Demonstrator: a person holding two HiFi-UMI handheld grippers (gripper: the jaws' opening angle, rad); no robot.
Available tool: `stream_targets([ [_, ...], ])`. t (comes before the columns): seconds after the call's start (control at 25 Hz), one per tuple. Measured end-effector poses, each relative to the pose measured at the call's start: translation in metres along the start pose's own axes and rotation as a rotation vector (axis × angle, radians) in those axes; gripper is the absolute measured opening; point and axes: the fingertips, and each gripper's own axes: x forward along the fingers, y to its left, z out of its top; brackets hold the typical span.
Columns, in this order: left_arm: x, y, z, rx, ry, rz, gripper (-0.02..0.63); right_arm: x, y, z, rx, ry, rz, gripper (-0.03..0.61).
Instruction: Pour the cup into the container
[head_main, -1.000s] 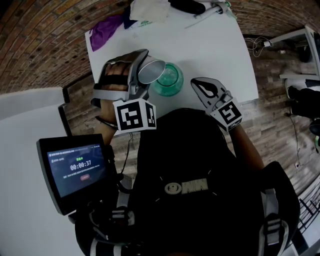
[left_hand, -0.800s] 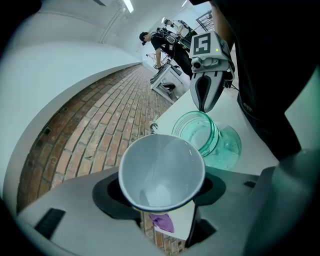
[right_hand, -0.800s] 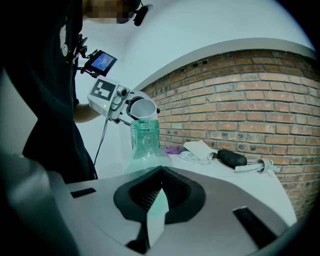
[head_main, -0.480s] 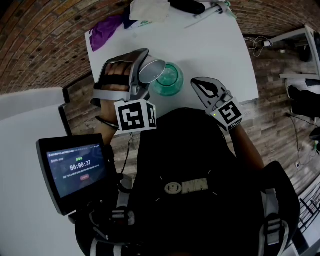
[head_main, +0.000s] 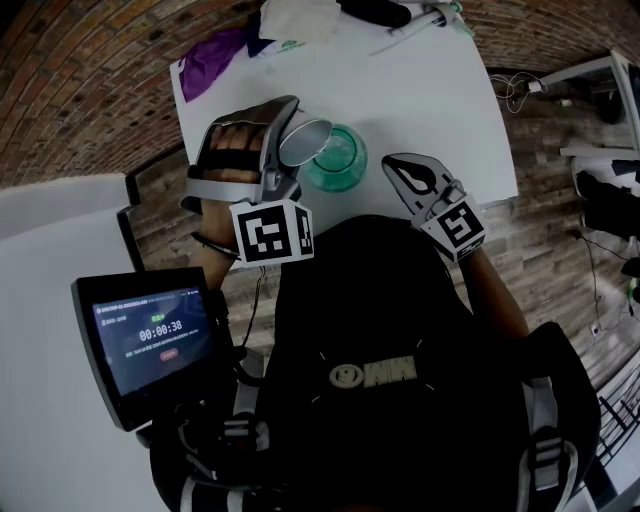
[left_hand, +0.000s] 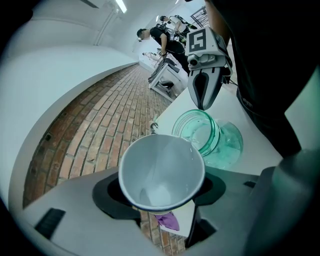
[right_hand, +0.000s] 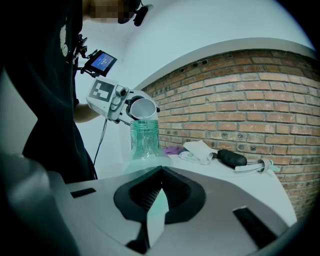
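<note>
A white cup (left_hand: 161, 172) lies tipped on its side with my left gripper (left_hand: 161, 196) shut on it, a jaw on either side. Its rim hangs beside the mouth of a green glass jar (left_hand: 200, 131) that stands on the white table (head_main: 430, 100). In the head view the cup (head_main: 303, 141) overlaps the jar (head_main: 338, 160) from the left. The cup's inside looks white; I cannot tell whether anything is in it. My right gripper (head_main: 398, 170) is shut with nothing in it, just right of the jar. From the right gripper view, the jar (right_hand: 145, 140) stands ahead with the cup (right_hand: 143, 108) above it.
At the table's far edge lie a purple cloth (head_main: 205, 62), a crumpled white bag (head_main: 300, 20), a black object (right_hand: 231, 158) and a white tube (right_hand: 252, 166). A tablet (head_main: 150, 340) with a running timer sits at the lower left. Brick floor surrounds the table.
</note>
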Motion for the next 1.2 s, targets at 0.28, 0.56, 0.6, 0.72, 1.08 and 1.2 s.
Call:
stream_targets([
  [0.28,-0.0001,0.0003,0.0005,0.004,0.003,0.002,0.302,-0.0001,0.001,-0.0002,0.006,-0.003,0.001,0.005],
  [0.56,0.0,0.0007,0.0007,0.01,0.005,0.007,0.302,0.0001,0.0008,0.0005,0.006,-0.002,0.0,0.005],
  [0.6,0.0,0.0007,0.0007,0.011,0.005,0.007,0.302,0.0002,0.0009,0.0003,0.007,-0.002,0.0,0.005],
  [0.72,0.0003,0.0008,0.0008,0.013,0.006,0.008,0.302,0.0005,0.0011,0.0003,0.002,-0.002,0.001,0.005],
  [1.08,0.0007,0.0009,0.0008,0.013,0.005,0.01,0.302,0.001,0.0013,0.0004,0.006,-0.004,-0.001,0.005],
  [1.2,0.0008,0.001,0.0009,0.013,0.007,0.01,0.302,0.001,0.0011,0.0009,0.008,-0.005,-0.001,0.005],
])
